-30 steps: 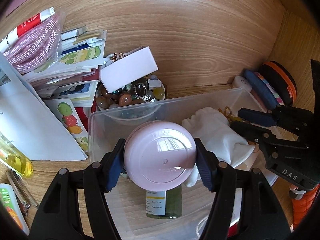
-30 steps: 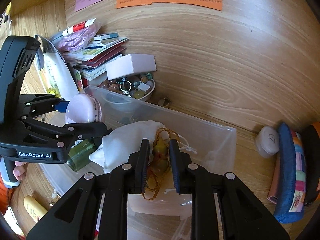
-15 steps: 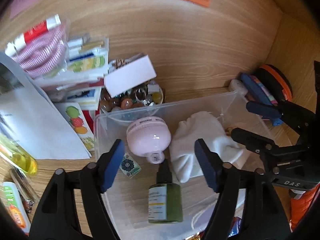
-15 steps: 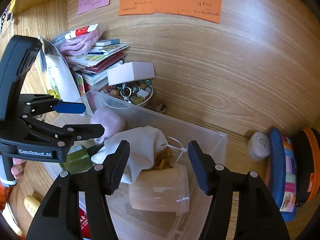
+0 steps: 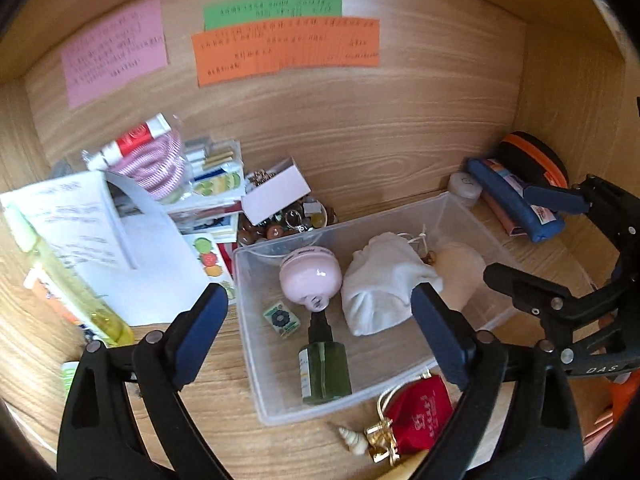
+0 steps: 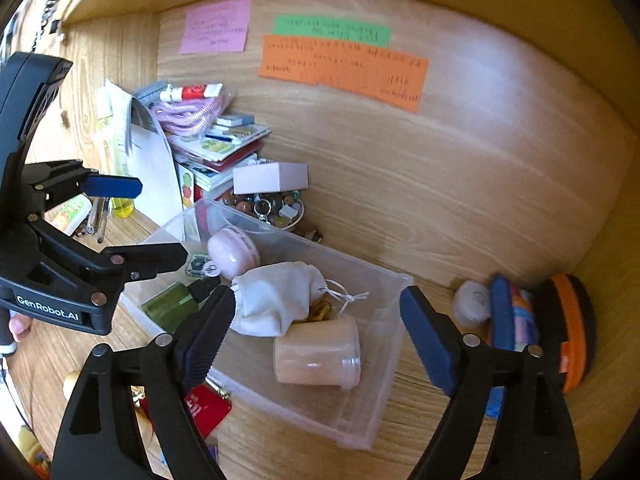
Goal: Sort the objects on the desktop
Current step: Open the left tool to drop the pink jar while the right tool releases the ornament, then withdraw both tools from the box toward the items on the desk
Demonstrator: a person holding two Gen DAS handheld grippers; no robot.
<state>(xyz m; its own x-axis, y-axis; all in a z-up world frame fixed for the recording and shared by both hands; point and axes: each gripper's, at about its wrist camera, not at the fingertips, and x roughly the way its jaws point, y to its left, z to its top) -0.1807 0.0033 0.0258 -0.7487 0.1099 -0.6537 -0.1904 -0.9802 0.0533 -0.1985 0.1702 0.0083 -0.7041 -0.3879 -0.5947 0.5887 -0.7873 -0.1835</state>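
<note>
A clear plastic bin (image 5: 460, 216) (image 6: 384, 376) sits on the wooden desk. In it lie a round pink case (image 5: 310, 278) (image 6: 236, 252), a white cloth pouch (image 5: 380, 284) (image 6: 276, 296), a green bottle (image 5: 324, 368) (image 6: 170, 306), a peach jar (image 5: 460, 272) (image 6: 316, 356), a small patterned tile (image 5: 281, 319) and amber beads (image 6: 320, 310). My left gripper (image 5: 320, 332) is open and empty above the bin's near side. My right gripper (image 6: 316, 332) is open and empty above the bin; it also shows in the left wrist view (image 5: 532, 236).
A bowl of beads and rings (image 5: 284, 224) with a white box (image 5: 276, 196) stands behind the bin. Books, papers and pink cord (image 5: 160, 164) are stacked left. A red pouch (image 5: 416, 408) and shell (image 5: 352, 438) lie in front. A blue pencil case (image 5: 516, 204) and orange-black case (image 5: 532, 160) lie right.
My left gripper opened and let the pink case drop into the bin. My right gripper opened and let go of the amber beads. Both grippers pulled back and up from the bin.
</note>
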